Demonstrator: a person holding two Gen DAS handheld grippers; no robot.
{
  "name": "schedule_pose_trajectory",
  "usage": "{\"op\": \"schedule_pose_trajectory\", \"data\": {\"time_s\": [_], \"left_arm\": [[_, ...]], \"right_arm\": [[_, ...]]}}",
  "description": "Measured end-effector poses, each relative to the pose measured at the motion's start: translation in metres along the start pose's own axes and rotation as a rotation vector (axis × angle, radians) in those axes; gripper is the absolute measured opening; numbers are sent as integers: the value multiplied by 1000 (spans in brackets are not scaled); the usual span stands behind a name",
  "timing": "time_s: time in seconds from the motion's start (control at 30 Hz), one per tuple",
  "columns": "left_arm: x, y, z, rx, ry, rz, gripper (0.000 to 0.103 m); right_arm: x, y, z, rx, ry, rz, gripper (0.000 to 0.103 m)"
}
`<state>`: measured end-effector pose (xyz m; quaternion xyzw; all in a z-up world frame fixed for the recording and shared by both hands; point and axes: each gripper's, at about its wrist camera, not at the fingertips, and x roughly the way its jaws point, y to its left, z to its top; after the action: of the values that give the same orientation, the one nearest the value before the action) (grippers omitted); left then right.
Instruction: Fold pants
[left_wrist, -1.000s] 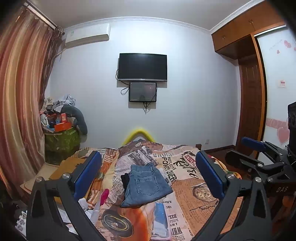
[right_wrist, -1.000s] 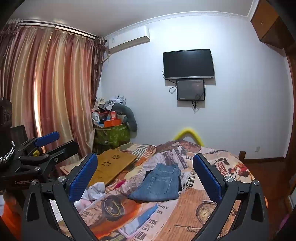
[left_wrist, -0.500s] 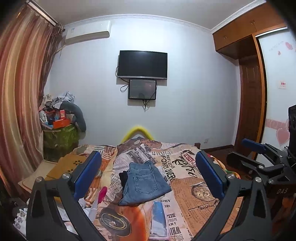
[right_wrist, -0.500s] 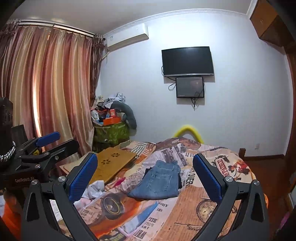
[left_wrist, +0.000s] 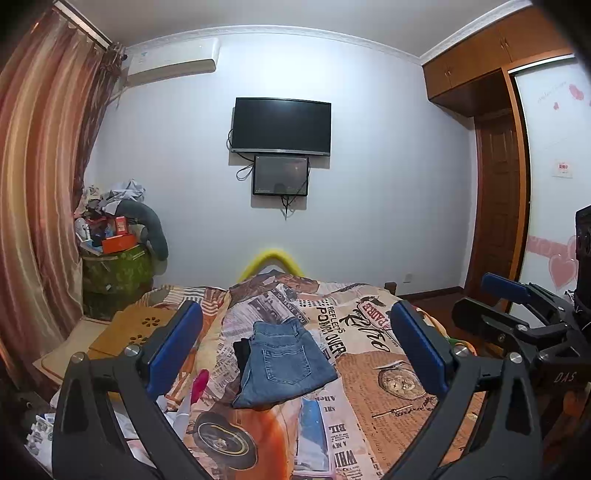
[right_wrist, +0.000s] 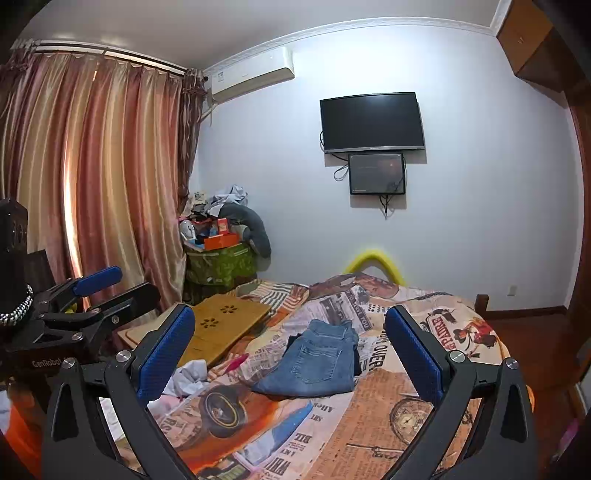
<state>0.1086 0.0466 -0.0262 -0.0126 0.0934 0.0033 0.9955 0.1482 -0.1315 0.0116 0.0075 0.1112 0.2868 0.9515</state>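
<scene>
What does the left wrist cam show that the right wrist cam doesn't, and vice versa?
Left wrist only: the wooden door, the white wardrobe panel with pink hearts, and the right tongs off to the side.

Right wrist only: the full spread of the curtains, and the left tongs at its left edge.

Both: the folded jeans on the patterned bedspread, untouched, with both tongs open and empty above the bed; also the TV and the air conditioner.
</scene>
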Motion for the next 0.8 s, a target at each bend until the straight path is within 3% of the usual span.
{"op": "schedule_pose_trajectory", "data": {"time_s": [0.8], "left_arm": [[1, 2, 1, -21, 16, -42, 103]], "right_arm": [[-3, -3, 2, 7, -6, -2, 102]]}}
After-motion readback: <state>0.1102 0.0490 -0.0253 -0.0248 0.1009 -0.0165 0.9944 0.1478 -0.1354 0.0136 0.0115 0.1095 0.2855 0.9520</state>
